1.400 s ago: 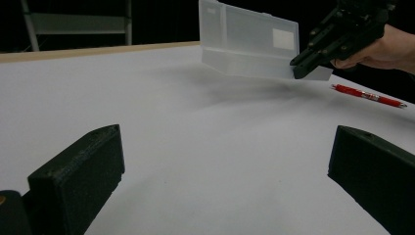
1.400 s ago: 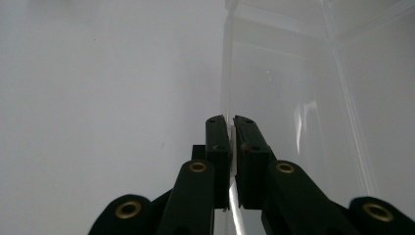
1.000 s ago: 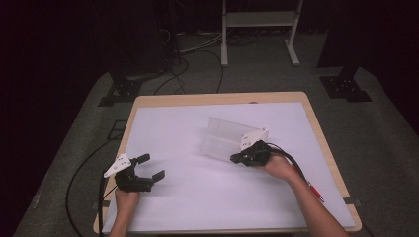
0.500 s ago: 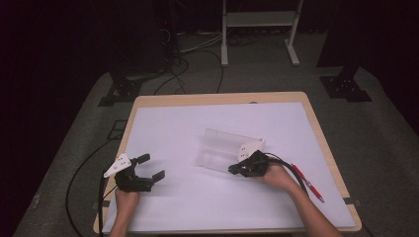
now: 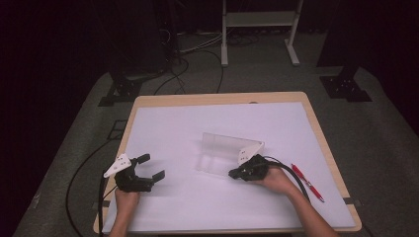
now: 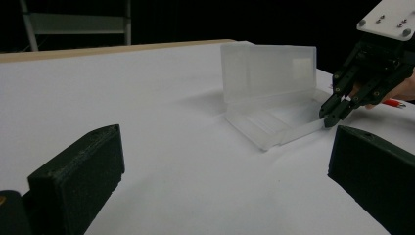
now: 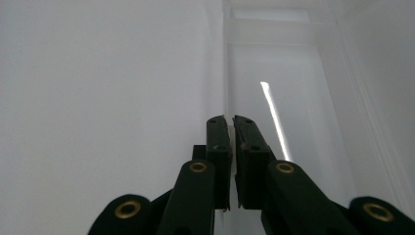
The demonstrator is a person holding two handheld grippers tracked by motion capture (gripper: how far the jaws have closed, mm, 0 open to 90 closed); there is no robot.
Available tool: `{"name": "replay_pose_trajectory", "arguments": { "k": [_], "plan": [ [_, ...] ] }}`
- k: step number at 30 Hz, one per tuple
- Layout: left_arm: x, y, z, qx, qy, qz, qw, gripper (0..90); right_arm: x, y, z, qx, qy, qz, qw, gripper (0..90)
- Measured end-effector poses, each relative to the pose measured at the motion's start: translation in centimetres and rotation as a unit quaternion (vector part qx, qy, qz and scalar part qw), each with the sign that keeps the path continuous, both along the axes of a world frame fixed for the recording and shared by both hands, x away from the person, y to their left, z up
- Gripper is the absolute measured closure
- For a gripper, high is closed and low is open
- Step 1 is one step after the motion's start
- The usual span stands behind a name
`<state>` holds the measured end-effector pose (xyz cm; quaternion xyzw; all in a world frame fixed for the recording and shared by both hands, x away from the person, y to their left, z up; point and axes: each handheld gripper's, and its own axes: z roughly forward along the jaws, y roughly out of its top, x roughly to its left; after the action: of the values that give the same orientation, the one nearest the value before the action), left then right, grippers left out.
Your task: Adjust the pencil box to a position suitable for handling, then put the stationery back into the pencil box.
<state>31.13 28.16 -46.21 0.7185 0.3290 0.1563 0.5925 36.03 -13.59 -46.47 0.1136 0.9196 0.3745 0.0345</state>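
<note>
Left gripper (image 5: 148, 169) rested near the table's (image 5: 197, 98) front left corner, its jaws standing wide apart with nothing between them, the hand (image 5: 126, 200) behind it low on the white sheet (image 5: 173, 128) and the cable trailing off the table edge to the floor. Between that gripper and the clear plastic box (image 5: 225, 153) lay bare sheet, with nothing in the way. The box sat near the table's middle, open, its lid (image 6: 266, 68) standing upright behind the shallow tray (image 6: 279, 120). Right gripper (image 5: 234, 174) was at the tray's near right corner, its jaws closed together on the tray's thin wall, as the right gripper view showed the clear edge pinched between the pads; the right hand (image 5: 274, 180) lay low behind it, forearm running in from the front right. A red pen (image 5: 306, 181) lay on the sheet just to the right of that hand, apart from the box. Compared with a second earlier, the right gripper and the box it held had come down and nearer the person, the box now resting flatter on the sheet; the left gripper had not moved.
</note>
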Motion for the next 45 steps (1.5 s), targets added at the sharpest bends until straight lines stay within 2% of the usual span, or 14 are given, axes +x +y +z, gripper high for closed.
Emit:
{"name": "replay_pose_trajectory", "arguments": {
  "k": [4, 8, 12, 18, 23, 27, 30, 32, 35, 41, 45],
  "plan": [
    [0.0, 0.0, 0.0, -0.002, 0.001, 0.000, 1.0000, 0.0, 0.0, -0.1, -0.2, 0.002, 0.003, -0.001, 1.0000, 84.6],
    [0.0, 0.0, 0.0, -0.001, 0.000, 0.001, 1.0000, 0.0, 0.2, -0.1, -0.3, 0.004, 0.018, -0.005, 0.9998, 82.6],
    [0.0, 0.0, 0.0, 0.001, -0.002, 0.000, 1.0000, 0.0, 0.2, -0.4, -0.1, 0.013, 0.022, -0.015, 0.9996, 73.2],
    [0.0, 0.0, 0.0, -0.002, -0.001, 0.000, 1.0000, 0.0, 0.0, -1.5, 1.2, 0.031, 0.014, -0.036, 0.9988, 60.9],
    [0.0, 0.0, 0.0, -0.001, 0.000, 0.000, 1.0000, 0.0, -0.1, -2.8, 2.3, 0.051, 0.008, -0.060, 0.9969, 52.7],
    [0.0, 0.0, 0.0, 0.000, -0.002, -0.001, 1.0000, 0.0, -0.2, -3.6, 2.9, 0.045, 0.009, -0.075, 0.9961, 43.6],
    [0.0, 0.0, 0.0, -0.001, -0.001, 0.000, 1.0000, 0.0, -0.5, -4.3, 3.2, 0.041, 0.004, -0.087, 0.9954, 40.0],
    [0.0, 0.0, 0.0, -0.001, -0.004, 0.000, 1.0000, 0.0, -0.8, -5.0, 3.5, 0.046, 0.009, -0.096, 0.9942, 38.5],
    [0.0, 0.0, 0.0, 0.000, -0.002, 0.001, 1.0000, 0.0, -1.3, -5.8, 3.9, 0.059, 0.003, -0.107, 0.9925, 37.1],
    [0.0, 0.0, 0.0, 0.000, -0.002, 0.001, 1.0000, 0.0, -2.2, -7.0, 4.3, 0.060, -0.008, -0.126, 0.9902, 36.6],
    [0.0, 0.0, 0.0, 0.000, -0.002, 0.000, 1.0000, 0.0, -2.4, -7.8, 4.1, 0.059, -0.003, -0.133, 0.9893, 36.6]
  ]
}}
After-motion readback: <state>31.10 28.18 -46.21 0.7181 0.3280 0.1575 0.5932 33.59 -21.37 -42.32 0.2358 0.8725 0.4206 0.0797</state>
